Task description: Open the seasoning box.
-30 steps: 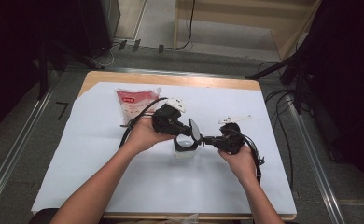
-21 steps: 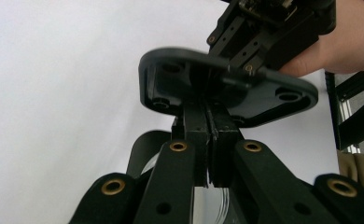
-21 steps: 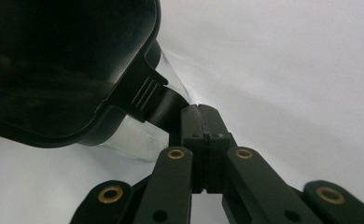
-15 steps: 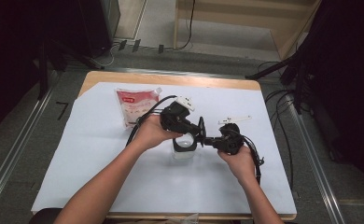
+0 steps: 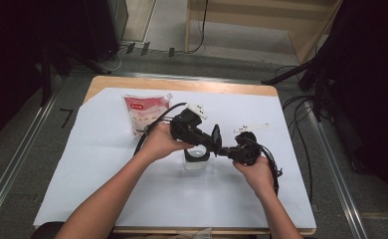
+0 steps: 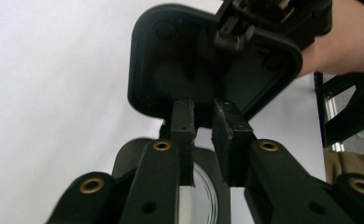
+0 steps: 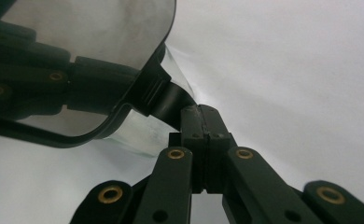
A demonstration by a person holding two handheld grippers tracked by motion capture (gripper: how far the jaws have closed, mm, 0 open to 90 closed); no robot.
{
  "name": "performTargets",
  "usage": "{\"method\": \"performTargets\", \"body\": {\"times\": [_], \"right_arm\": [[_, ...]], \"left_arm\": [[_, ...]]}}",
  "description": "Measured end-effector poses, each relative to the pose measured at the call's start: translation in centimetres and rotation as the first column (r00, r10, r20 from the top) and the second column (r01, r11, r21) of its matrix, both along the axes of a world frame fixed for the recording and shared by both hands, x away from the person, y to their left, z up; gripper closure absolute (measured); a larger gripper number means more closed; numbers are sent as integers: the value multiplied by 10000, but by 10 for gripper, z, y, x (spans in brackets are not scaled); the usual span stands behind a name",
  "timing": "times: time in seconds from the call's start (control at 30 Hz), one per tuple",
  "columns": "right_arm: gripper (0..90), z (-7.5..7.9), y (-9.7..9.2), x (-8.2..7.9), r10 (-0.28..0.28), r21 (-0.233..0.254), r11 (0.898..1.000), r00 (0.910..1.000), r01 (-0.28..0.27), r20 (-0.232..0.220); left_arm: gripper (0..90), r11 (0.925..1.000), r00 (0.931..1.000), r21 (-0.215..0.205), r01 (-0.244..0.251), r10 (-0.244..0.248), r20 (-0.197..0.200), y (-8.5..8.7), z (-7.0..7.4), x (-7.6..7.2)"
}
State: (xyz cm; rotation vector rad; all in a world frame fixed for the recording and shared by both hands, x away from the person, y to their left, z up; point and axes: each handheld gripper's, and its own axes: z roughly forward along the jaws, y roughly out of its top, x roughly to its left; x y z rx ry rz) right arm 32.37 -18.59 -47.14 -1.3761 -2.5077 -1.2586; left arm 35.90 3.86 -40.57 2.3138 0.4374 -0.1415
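Observation:
A small clear jar (image 5: 197, 158) stands mid-table on the white sheet. Its black-rimmed lid (image 5: 215, 135) is raised on edge above it. My right gripper (image 5: 225, 150) comes in from the right, shut on the lid's black tab (image 7: 164, 100); in its own view the jaws (image 7: 201, 122) meet around that tab beside the jar's glass wall (image 7: 133, 133). My left gripper (image 5: 209, 142) reaches in from the left. In its view the jaws (image 6: 203, 123) stand a narrow gap apart at the lower edge of the lid (image 6: 208, 60), with the jar mouth (image 6: 201, 193) below them.
A red and white pouch (image 5: 145, 113) lies at the back left of the white sheet (image 5: 102, 164). Cables trail from both grippers. Metal rails run along both sides of the table, and dark stands crowd the right side.
The left gripper has moved right, up to the lid. The lid has risen from near flat to standing on edge between the two grippers. The right hand has hardly moved.

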Motion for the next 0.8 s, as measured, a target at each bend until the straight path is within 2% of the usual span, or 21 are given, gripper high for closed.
{"method": "performTargets", "body": {"times": [0.1, 0.17, 0.23, 0.37, 0.53, 0.63, 0.8], "right_arm": [[869, 2, 0, -2, 29, -43, 10000, 9999, -28, 151], [825, 3, -1, -3, 93, -165, 9998, 9994, -88, 341], [796, 3, -4, -6, 170, -311, 9994, 9989, -156, 442], [731, 6, -14, -9, 56, -172, 9998, 9986, -47, 535], [666, 11, -20, -18, -119, 113, 9999, 9975, 111, 700], [624, 15, -19, -26, -35, 11, 10000, 9966, 34, 824], [605, 13, -19, -41, 221, -71, 9997, 9953, -215, 943]], "left_arm": [[738, 9999, 9999, -66, -135, 135, -9, 8, 2, -1], [695, 9995, 9995, -188, -249, 246, -177, 14, 4, 0], [646, 9992, 9988, -363, -168, 151, -462, 22, 6, -2], [572, 9993, 9997, -284, -226, 223, -99, 33, 8, -7], [511, 9983, 9983, -36, -576, 576, -42, 48, 7, -12], [502, 9973, 9973, 19, -730, 730, 68, 59, 8, -17], [490, 9952, 9952, -248, -943, 949, 252, 75, 10, -24]]}}
